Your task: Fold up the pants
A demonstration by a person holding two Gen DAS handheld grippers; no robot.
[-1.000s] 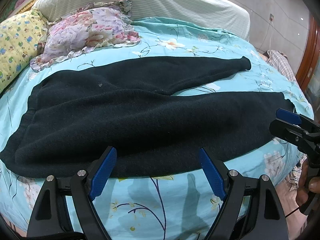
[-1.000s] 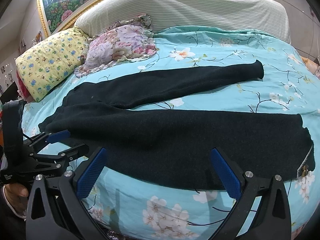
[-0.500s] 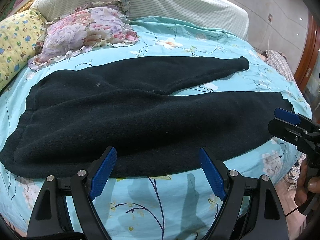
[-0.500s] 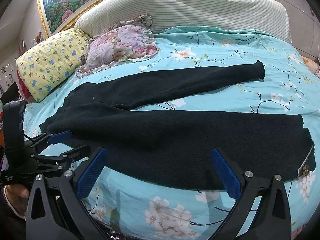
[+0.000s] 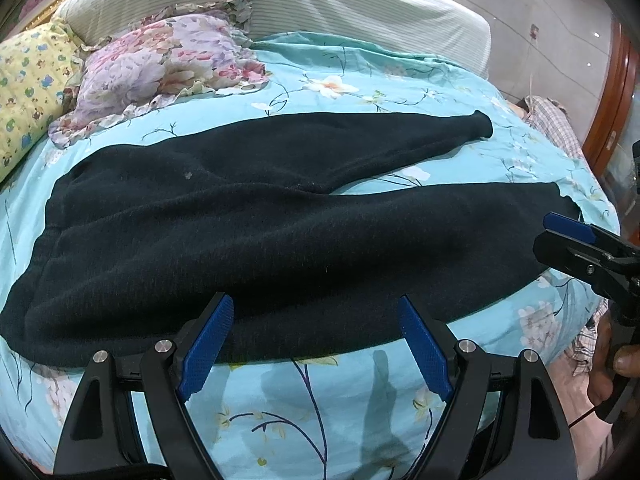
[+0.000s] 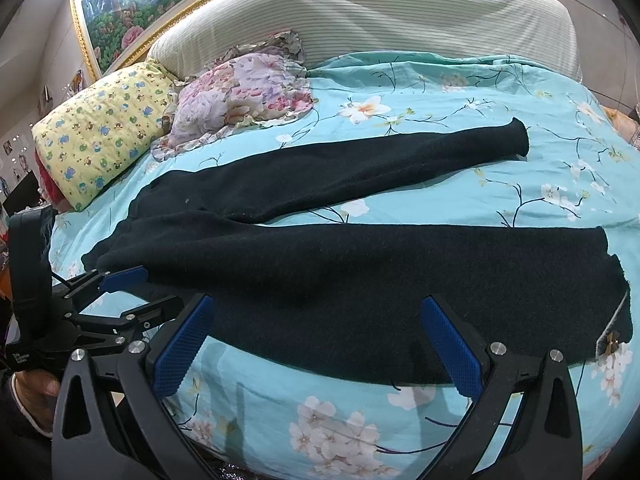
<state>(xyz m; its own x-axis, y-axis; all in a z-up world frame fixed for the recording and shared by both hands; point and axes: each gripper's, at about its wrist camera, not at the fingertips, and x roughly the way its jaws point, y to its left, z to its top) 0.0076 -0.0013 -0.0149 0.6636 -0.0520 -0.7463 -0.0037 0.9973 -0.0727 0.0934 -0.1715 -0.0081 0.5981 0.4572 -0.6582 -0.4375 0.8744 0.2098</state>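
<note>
Dark fleece pants [image 5: 256, 232] lie flat on the bed, waist to the left, both legs spread apart toward the right. In the right wrist view the pants [image 6: 360, 276] reach the bed's near edge, with a small tag at the near leg's cuff. My left gripper [image 5: 316, 344] hovers open just before the near edge of the pants, nothing between its blue pads. My right gripper [image 6: 316, 340] is open too, in front of the near leg. Each gripper shows in the other's view: the right gripper [image 5: 568, 240] by the cuff, the left gripper [image 6: 128, 292] by the waist.
The bed has a turquoise flowered sheet [image 5: 360, 392]. A floral pillow [image 5: 160, 72] and a yellow pillow [image 6: 100, 132] lie at the back left, against a striped headboard [image 6: 360, 12]. A person's hand [image 5: 616, 364] holds the right gripper's handle. Wooden furniture [image 5: 616, 92] stands far right.
Both grippers have drifted slightly nearer to the pants; the pants lie as before and both grippers stay open.
</note>
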